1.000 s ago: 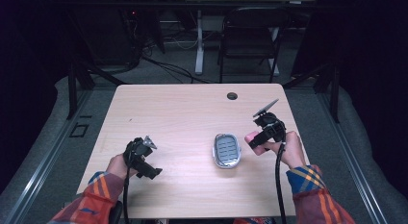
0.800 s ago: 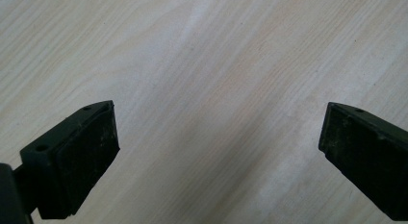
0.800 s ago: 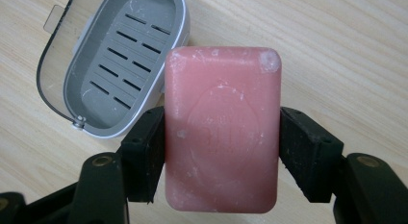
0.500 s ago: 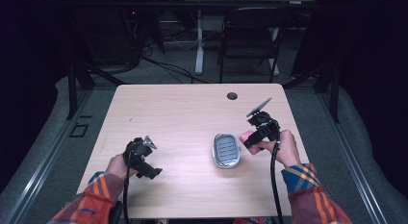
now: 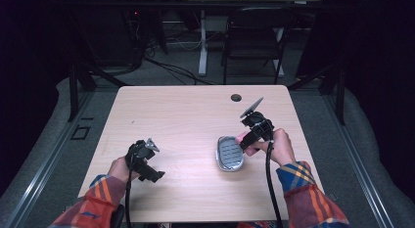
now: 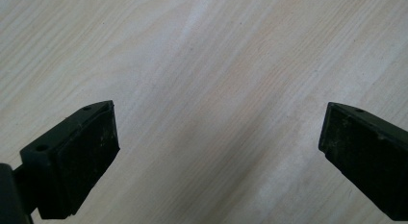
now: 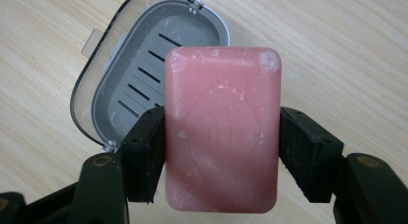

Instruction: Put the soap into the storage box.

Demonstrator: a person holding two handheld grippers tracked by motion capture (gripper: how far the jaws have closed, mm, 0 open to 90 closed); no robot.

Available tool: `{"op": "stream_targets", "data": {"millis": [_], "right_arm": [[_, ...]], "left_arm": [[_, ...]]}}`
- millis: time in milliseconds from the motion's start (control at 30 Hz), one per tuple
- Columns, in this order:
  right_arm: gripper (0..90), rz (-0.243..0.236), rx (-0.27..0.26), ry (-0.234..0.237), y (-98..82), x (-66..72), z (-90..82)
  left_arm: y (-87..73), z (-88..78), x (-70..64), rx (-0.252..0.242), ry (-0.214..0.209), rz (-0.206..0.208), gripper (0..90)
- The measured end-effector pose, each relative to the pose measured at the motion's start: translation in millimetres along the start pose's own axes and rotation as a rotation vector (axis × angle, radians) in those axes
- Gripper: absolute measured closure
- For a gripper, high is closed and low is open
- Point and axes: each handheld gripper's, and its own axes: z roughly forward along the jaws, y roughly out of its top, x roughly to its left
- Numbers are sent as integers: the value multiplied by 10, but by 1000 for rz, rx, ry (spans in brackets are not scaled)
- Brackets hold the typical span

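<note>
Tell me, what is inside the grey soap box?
The soap box shows a bare grey slotted floor, nothing lying on it. The pink soap, clamped in the right gripper, covers its near part, so that part cannot be seen.

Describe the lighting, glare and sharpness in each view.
High view: wooden table lit, room beyond dark, picture soft. Left gripper view: pale glare on the bare wood, tong edges blurred. Right gripper view: pink soap bar sharp and evenly lit, grey soap case behind slightly soft.
</note>
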Motion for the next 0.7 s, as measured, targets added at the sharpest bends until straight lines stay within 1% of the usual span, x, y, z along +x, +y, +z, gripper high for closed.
{"op": "stream_targets", "data": {"millis": [200, 233, 267, 300, 333, 433, 467, 500, 600, 633, 700], "right_arm": [[369, -12, 27, -12, 82, 81, 70], [369, -17, 32, -7, 93, 86, 82], [369, -4, 18, -6, 96, 104, 105], [369, -4, 18, -6, 96, 104, 105], [369, -19, 37, -9, 123, 119, 117], [368, -24, 44, -12, 143, 138, 137], [368, -12, 38, -15, 156, 162, 164], [368, -25, 53, -20, 170, 165, 165], [368, -28, 57, -25, 185, 184, 191], [368, -33, 68, -26, 196, 191, 200], [368, -31, 74, -32, 219, 224, 235]], "left_arm": [[0, 0, -1, 0, -1, 0, 2], [0, 0, -1, 1, 0, 0, 2], [0, 1, 0, 2, 0, 1, 2], [0, 1, 0, 2, 0, 1, 2], [0, 2, 0, 3, -1, 1, 2], [0, 2, 0, 3, -1, 1, 2], [1, 3, -1, 4, -1, 2, 2], [0, 2, -2, 5, -2, 0, 2], [1, 2, -2, 5, -2, 1, 2], [1, 1, -3, 5, -2, 1, 2], [1, 0, -2, 4, -1, 2, 2]]}}
